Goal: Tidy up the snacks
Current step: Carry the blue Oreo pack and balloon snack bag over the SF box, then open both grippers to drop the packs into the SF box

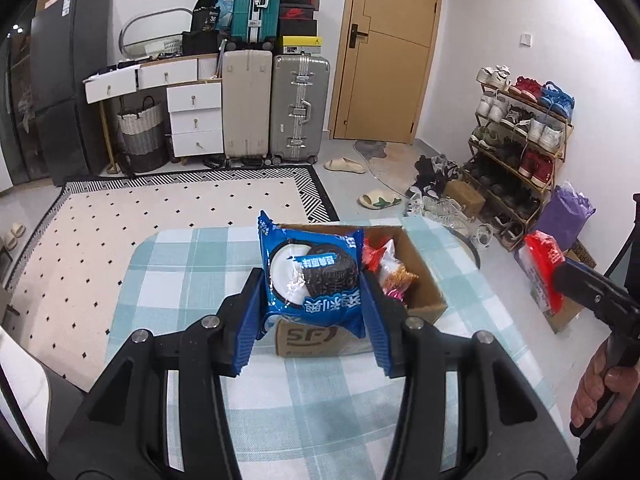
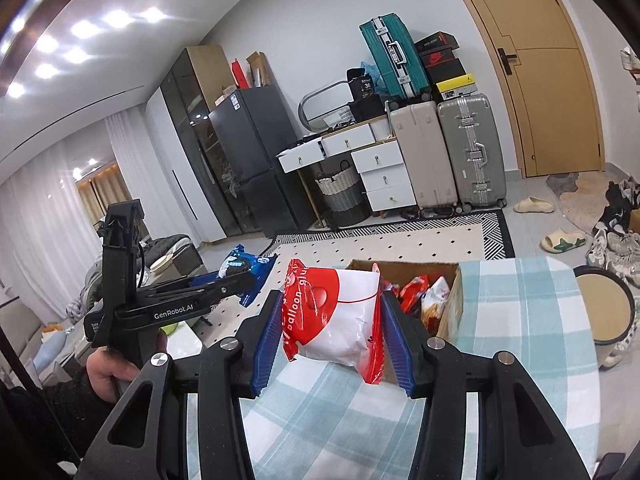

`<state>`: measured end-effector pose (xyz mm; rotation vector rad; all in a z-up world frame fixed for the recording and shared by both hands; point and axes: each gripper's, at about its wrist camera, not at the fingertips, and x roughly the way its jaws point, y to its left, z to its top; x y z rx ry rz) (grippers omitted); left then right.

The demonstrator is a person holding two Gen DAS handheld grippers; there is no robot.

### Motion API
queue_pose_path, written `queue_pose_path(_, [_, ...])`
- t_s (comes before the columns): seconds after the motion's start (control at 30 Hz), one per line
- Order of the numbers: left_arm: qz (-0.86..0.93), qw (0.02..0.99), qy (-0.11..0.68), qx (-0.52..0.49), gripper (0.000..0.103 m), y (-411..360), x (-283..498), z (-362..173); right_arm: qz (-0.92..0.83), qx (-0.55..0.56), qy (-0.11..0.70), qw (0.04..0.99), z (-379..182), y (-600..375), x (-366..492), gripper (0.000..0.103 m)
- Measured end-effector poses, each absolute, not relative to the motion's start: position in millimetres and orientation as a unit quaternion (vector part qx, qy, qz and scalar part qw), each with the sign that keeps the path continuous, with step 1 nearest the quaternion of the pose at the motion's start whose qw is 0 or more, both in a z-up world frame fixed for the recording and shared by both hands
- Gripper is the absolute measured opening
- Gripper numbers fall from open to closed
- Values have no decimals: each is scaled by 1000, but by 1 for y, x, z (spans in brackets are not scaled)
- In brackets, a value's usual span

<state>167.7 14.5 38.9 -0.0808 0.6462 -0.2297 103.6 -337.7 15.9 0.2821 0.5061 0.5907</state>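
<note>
My left gripper (image 1: 314, 280) is shut on a blue Oreo packet (image 1: 312, 276) and holds it above the near edge of an open cardboard box (image 1: 424, 284). The box sits on a checked tablecloth (image 1: 192, 272) and holds several snack packets (image 1: 390, 266). My right gripper (image 2: 330, 320) is shut on a red and white snack bag (image 2: 332, 320), held above the table just left of the box (image 2: 450, 308). The right gripper with its bag also shows at the right of the left wrist view (image 1: 544, 276). The left gripper with its blue packet shows in the right wrist view (image 2: 240, 274).
The table with the checked cloth (image 2: 520, 320) stands over a dotted rug (image 1: 160, 208). A round stool (image 2: 604, 308) stands right of the table. Suitcases (image 1: 276, 108), white drawers (image 1: 192, 116), a door (image 1: 388, 52) and a shoe rack (image 1: 516, 140) line the far walls.
</note>
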Motion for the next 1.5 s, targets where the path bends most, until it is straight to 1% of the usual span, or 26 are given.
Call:
queue_pose_path(0.2, [-113,941,315,-52,44,0,212,62,281,156,252,913,35,-343,142,49])
queue_pose_path(0.37, [-115,930,347,-40,44,-21,264,61,274,133,269,914,40,-333,181,49])
queue_pose_path(0.6, [-128,900,413,-45,45,-46,337,13,258,96,330,903,14,-309,238,49])
queue_pose_path(0.87, [-137,884,446,-26,45,-57,360,-44,250,93,386,883,-42,-301,281,49])
queue_pose_path(1.0, [-133,878,459,-28,45,-57,371,-67,255,95,397,877,-64,-299,293,50])
queue_pose_path(1.07, [-136,877,460,-24,45,-59,374,-74,260,91,398,875,-70,-296,297,54])
queue_pose_path(1.13, [-139,877,459,-22,45,-61,376,-78,259,88,397,876,-75,-293,301,55])
queue_pose_path(1.17, [-140,877,459,-23,50,-60,375,-81,259,88,396,877,-76,-293,302,59])
queue_pose_path(1.2, [-138,876,462,-24,59,-58,375,-82,261,89,394,877,-78,-294,303,62])
queue_pose_path(1.23, [-133,875,465,-27,63,-57,375,-83,258,89,391,879,-77,-294,302,67])
queue_pose_path(1.27, [-131,876,463,-30,71,-55,370,-79,253,88,381,885,-76,-298,299,72])
queue_pose_path(1.3, [-131,878,459,-32,76,-53,368,-76,251,87,375,888,-74,-299,295,76])
queue_pose_path(1.33, [-129,882,452,-31,78,-52,365,-74,249,85,374,890,-73,-301,293,84])
queue_pose_path(1.37, [-123,887,444,-27,82,-52,362,-71,246,81,374,891,-72,-302,292,88])
queue_pose_path(1.5, [-125,893,433,-18,82,-52,346,-61,244,81,368,894,-68,-306,282,88])
